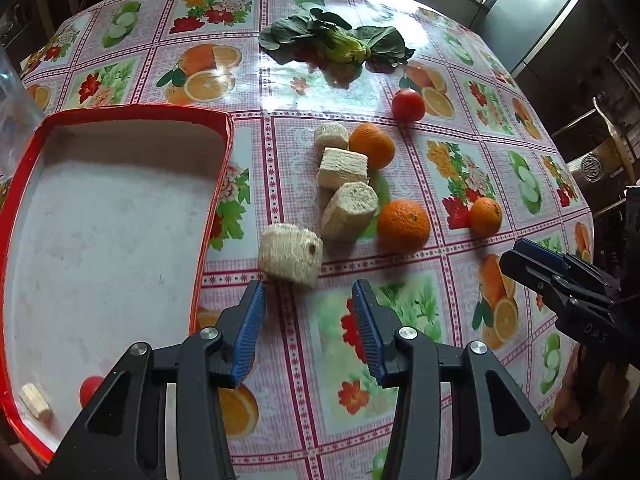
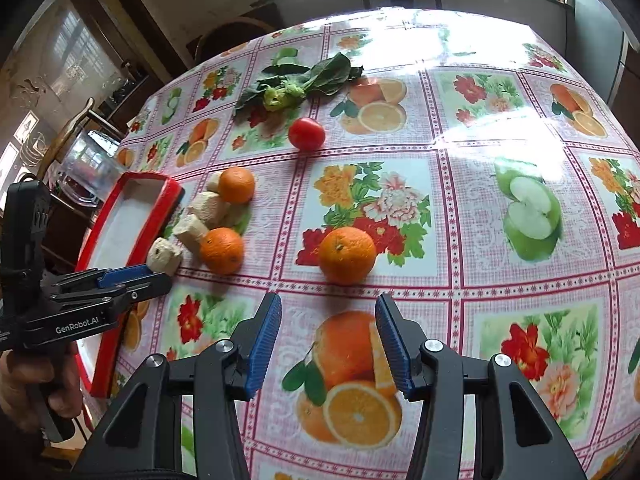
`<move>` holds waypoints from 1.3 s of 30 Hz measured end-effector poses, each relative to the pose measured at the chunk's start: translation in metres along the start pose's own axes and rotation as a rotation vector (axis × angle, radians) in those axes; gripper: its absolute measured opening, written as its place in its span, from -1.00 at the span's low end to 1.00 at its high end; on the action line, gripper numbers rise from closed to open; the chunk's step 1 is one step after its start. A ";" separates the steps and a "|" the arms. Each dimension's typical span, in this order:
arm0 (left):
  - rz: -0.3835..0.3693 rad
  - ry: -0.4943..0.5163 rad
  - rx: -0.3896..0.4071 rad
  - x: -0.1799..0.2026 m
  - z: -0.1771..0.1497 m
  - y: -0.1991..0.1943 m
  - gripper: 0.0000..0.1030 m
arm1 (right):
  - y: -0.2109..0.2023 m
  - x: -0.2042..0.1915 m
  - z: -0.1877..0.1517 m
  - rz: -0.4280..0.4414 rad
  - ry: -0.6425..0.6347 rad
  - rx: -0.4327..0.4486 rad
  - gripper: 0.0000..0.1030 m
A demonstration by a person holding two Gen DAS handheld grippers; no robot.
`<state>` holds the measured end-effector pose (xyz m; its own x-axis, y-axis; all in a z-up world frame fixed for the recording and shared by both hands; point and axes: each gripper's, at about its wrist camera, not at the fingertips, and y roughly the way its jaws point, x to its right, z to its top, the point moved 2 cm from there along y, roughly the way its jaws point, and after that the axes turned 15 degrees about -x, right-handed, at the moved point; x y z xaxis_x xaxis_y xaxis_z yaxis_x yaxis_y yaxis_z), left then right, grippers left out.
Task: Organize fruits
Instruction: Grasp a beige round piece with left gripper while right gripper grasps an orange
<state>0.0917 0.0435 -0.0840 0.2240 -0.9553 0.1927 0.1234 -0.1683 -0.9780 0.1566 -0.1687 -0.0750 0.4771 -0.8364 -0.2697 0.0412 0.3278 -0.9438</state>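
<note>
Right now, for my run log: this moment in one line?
left gripper: open, empty | right gripper: open, empty | round orange fruit: ahead | red-rimmed tray: near-empty

Left wrist view: low over table (image 1: 280, 360), looking forward past own fingers (image 1: 252, 328), tray (image 1: 218, 184) close at left, greens (image 1: 332, 40) far. Right wrist view: low, further right, facing same way, orange (image 2: 347, 255) near. Shared: tomato (image 1: 408, 105) (image 2: 306, 133), oranges, greens. Each view catches other gripper at edge: right gripper (image 1: 532, 264), left gripper (image 2: 136, 278).
</note>
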 end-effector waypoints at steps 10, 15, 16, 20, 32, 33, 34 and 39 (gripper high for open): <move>0.038 0.020 0.001 0.000 0.016 0.010 -0.31 | 0.022 0.000 0.024 -0.062 -0.035 -0.006 -0.11; 0.035 0.041 0.004 0.001 0.016 0.011 -0.44 | 0.021 -0.002 0.026 -0.055 -0.032 -0.010 -0.32; 0.031 0.040 0.003 0.001 0.017 0.011 -0.44 | 0.020 -0.003 0.025 -0.054 -0.034 -0.009 -0.32; 0.013 0.033 0.010 -0.002 0.012 0.006 -0.45 | 0.010 -0.012 0.018 -0.038 -0.043 0.002 -0.32; -0.035 0.029 0.056 -0.010 -0.017 -0.027 -0.45 | -0.024 -0.051 -0.001 0.003 -0.081 0.046 -0.32; -0.039 0.029 0.059 -0.011 -0.019 -0.030 -0.45 | -0.025 -0.056 -0.003 0.005 -0.087 0.048 -0.32; -0.041 0.029 0.063 -0.012 -0.023 -0.033 -0.45 | -0.027 -0.059 -0.005 0.008 -0.090 0.049 -0.32; -0.047 0.020 0.085 -0.017 -0.033 -0.043 -0.45 | -0.029 -0.079 -0.010 0.022 -0.115 0.051 -0.32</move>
<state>0.0505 0.0593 -0.0475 0.1972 -0.9516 0.2357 0.2148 -0.1926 -0.9575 0.1088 -0.1167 -0.0281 0.5759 -0.7739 -0.2635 0.0729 0.3696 -0.9263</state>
